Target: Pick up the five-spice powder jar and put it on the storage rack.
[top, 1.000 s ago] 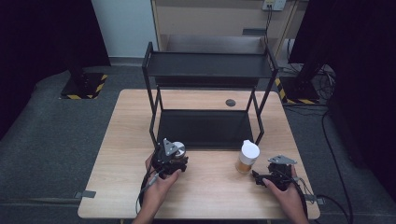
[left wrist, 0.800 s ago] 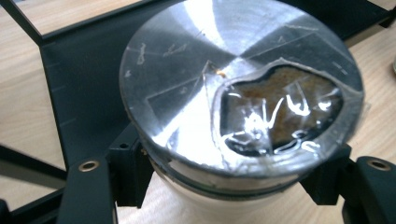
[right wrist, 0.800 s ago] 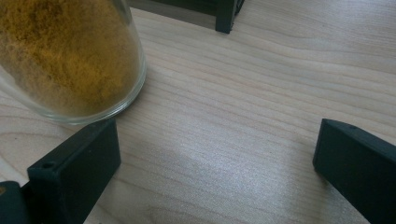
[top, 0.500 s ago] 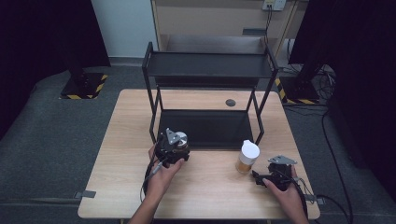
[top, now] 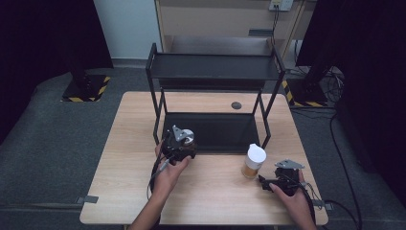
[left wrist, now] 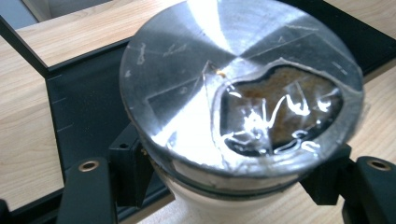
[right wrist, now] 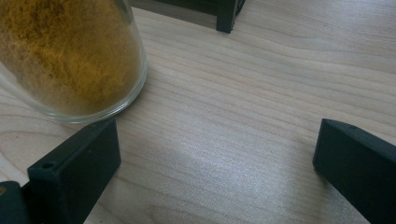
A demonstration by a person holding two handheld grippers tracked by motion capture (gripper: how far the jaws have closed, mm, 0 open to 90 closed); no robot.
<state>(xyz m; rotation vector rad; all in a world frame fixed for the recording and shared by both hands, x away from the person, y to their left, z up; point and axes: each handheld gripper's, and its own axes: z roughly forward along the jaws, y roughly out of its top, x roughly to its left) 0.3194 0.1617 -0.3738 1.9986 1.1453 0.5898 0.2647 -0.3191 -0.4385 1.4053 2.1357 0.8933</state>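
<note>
Left gripper view: foil-topped cup (left wrist: 240,93) clamped between jaws.

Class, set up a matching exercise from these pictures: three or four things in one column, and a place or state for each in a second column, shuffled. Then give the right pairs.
Things:
1. metal-lidded can
2. jar of yellow powder
3. right gripper
4. black rack

States:
A. open, resting near the jar
B. clamped between the left gripper's jaws
C. standing on the table with a white lid
D. standing at the table's far side

Pairs: 1-B, 2-C, 3-A, 4-D
</note>
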